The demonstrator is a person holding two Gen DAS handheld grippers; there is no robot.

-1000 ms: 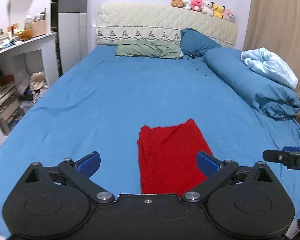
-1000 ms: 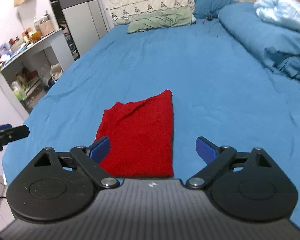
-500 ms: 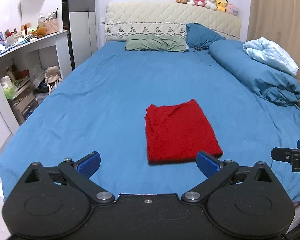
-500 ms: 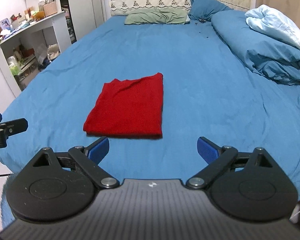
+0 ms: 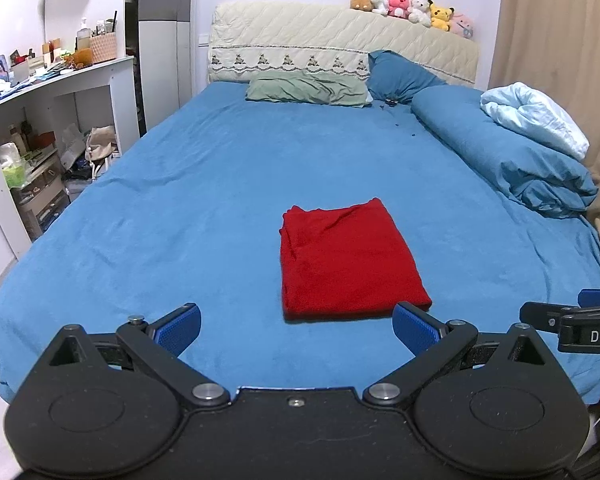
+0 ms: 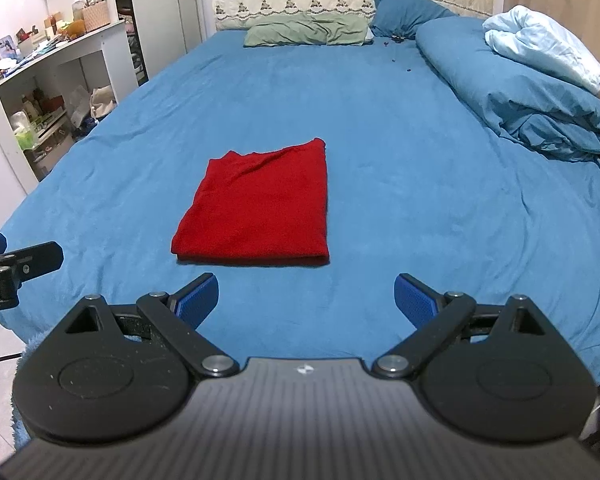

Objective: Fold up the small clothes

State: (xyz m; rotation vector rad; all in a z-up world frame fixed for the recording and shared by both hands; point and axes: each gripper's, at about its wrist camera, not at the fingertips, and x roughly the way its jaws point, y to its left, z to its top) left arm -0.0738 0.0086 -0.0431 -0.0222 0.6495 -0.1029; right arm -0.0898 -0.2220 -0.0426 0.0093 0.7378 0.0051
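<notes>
Both my left gripper (image 5: 296, 326) and right gripper (image 6: 306, 294) hang released; the red garment (image 5: 346, 264) at twelve o'clock looks folded, so I leave it undisturbed.

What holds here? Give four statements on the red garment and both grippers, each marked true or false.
1. The red garment lies folded flat on the blue sheet. True.
2. The left gripper is shut on the garment. False: it is open and apart from it.
3. The right gripper is open and holds nothing. True.
4. The garment rests on the green pillow. False: the pillow lies far off by the headboard.
</notes>
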